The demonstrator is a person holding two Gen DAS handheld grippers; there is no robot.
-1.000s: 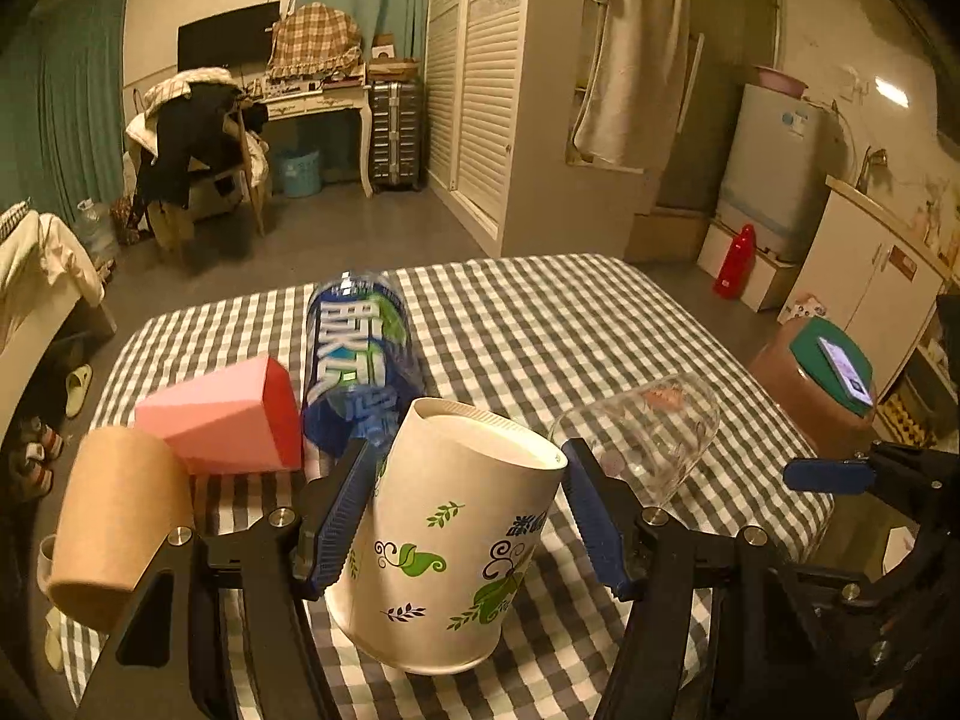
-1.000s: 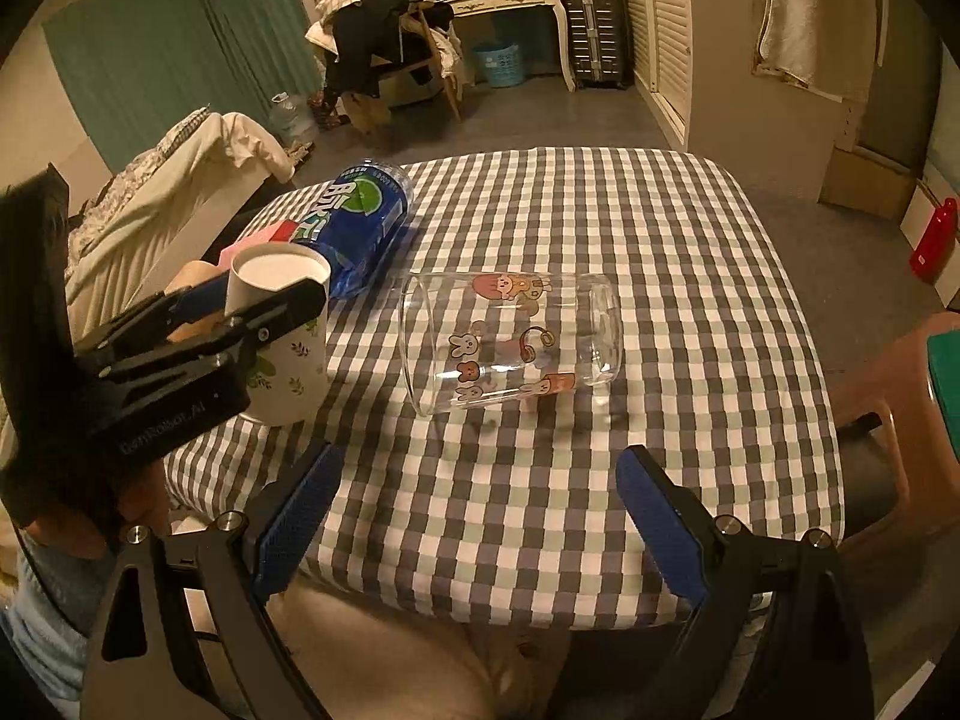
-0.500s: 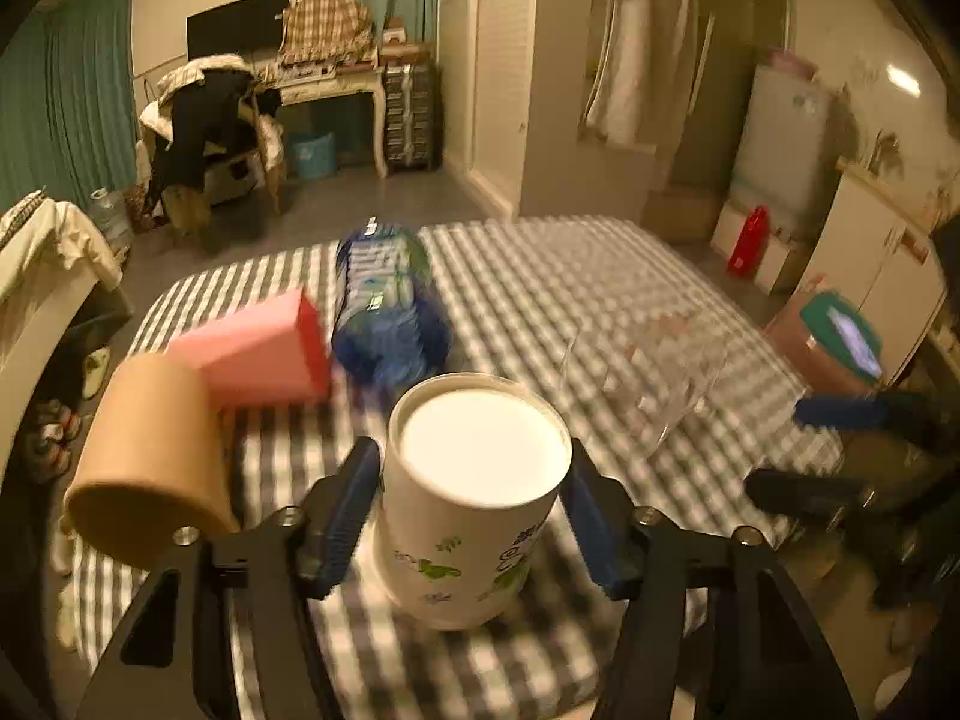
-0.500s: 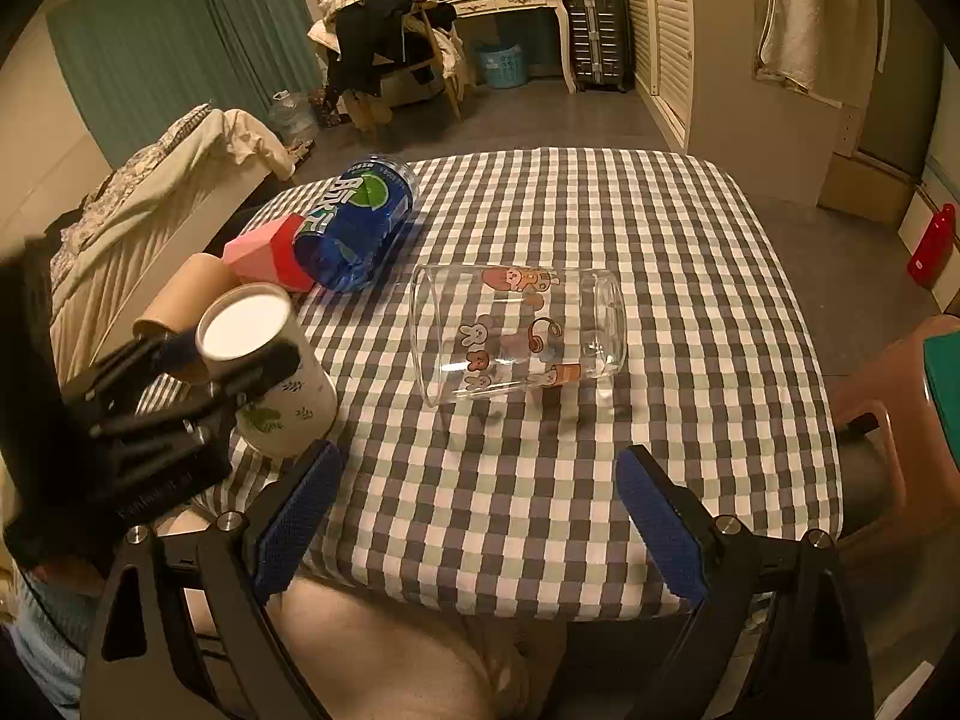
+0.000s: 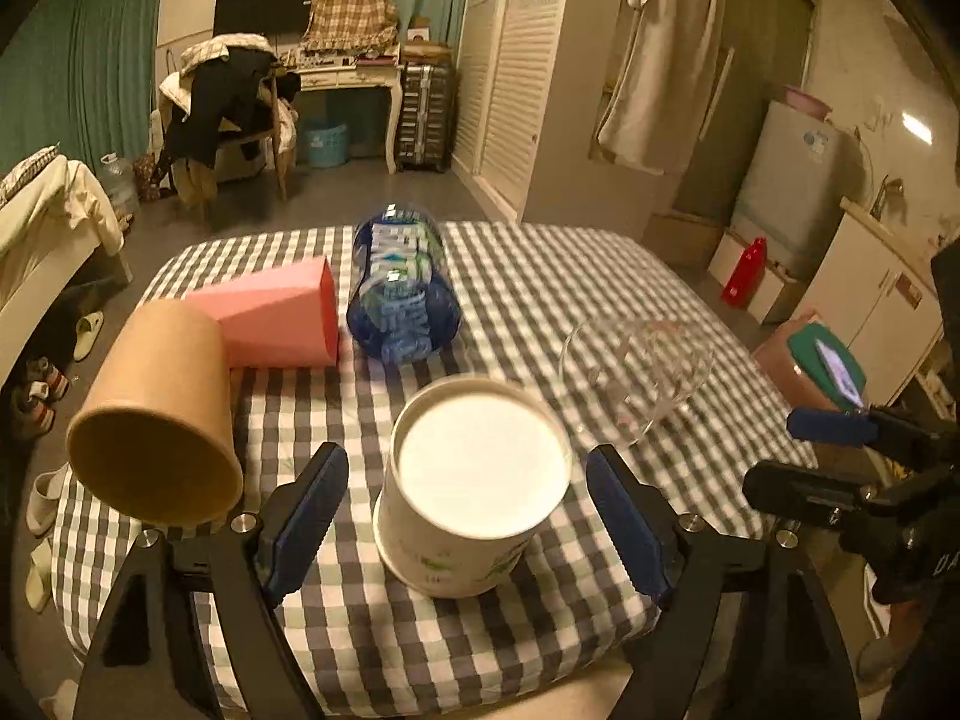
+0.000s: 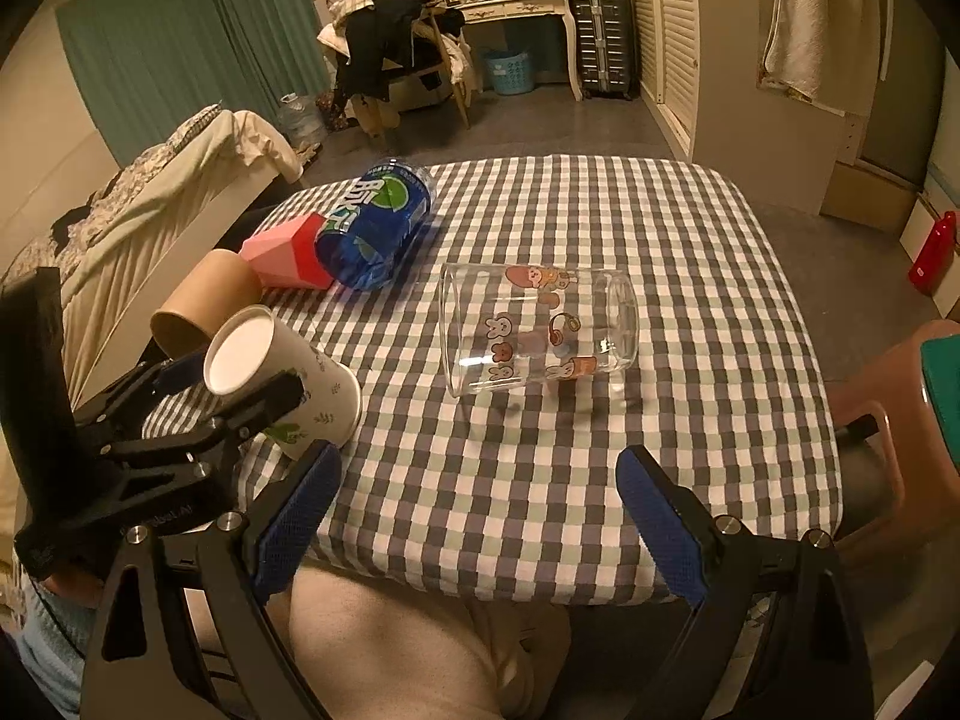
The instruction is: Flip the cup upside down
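Observation:
A white paper cup with green leaf print [image 5: 474, 492] stands upside down on the checked tablecloth [image 5: 540, 276], its flat base facing up; in the right wrist view it [image 6: 282, 372] leans toward the left table edge. My left gripper [image 5: 468, 522] is open, its blue pads on either side of the cup with a gap on each side. My right gripper [image 6: 474, 516] is open and empty over the near table edge. It also shows at the right of the left wrist view [image 5: 840, 456].
A clear glass with cartoon prints [image 6: 540, 324] lies on its side mid-table. A blue bottle [image 6: 378, 222], a pink cup [image 6: 288, 252] and a brown paper cup [image 6: 198, 306] lie on their sides at the left. A stool [image 6: 900, 384] stands to the right.
My left gripper turned the white cup base-up, set it on the cloth and opened; its pads now stand clear of the cup. The right gripper has not moved.

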